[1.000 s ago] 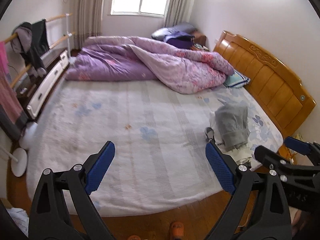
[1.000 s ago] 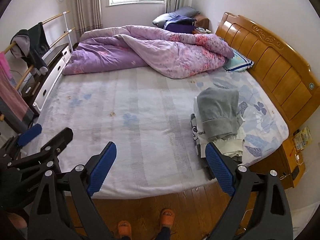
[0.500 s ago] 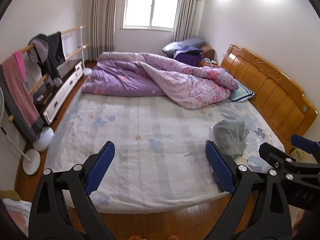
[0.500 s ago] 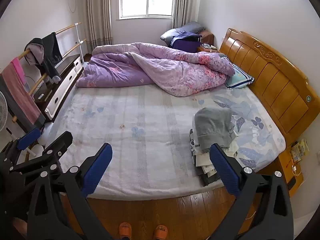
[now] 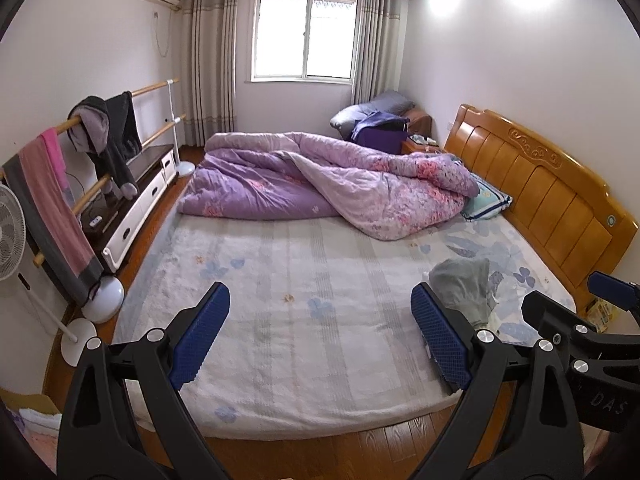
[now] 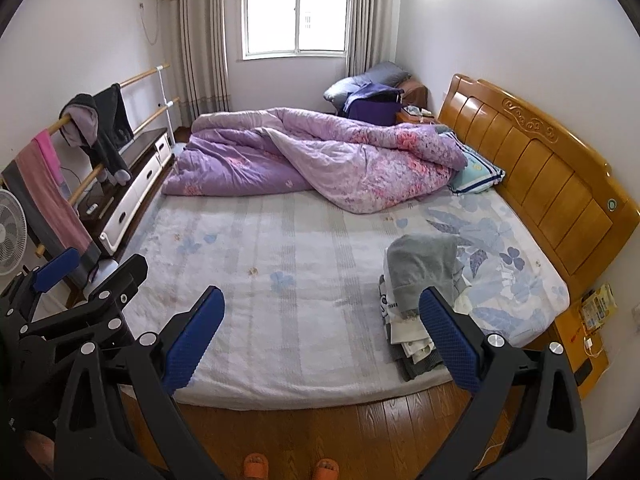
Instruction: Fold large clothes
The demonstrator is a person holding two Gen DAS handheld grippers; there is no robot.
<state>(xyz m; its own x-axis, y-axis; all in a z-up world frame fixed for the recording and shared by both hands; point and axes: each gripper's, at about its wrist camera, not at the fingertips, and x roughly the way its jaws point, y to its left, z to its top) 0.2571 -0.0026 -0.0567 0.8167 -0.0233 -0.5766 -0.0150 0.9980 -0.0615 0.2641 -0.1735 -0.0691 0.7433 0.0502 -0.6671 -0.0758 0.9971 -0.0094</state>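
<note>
A pile of folded clothes topped by a grey garment [image 6: 424,264] lies near the right front edge of the bed [image 6: 288,320]; in the left wrist view the grey garment [image 5: 464,284] is partly hidden behind a finger. My left gripper [image 5: 320,304] hangs open over the front of the bed [image 5: 320,360], holding nothing. My right gripper [image 6: 320,304] is also open and empty, well back from the pile. Each gripper shows at the edge of the other's view: the right gripper [image 5: 592,312] and the left gripper [image 6: 80,280].
A crumpled purple duvet [image 5: 320,184] and a pillow [image 5: 486,200] fill the bed's far half. A wooden headboard [image 5: 560,200] runs along the right. At the left stand a clothes rail [image 5: 100,144], a fan [image 5: 8,232] and a low cabinet [image 5: 136,208]. A person's orange slippers [image 6: 256,462] stand on the wooden floor.
Both grippers have drawn back and risen away from the bed, so more of the room shows. Their jaws stay wide open. The clothes pile has not moved.
</note>
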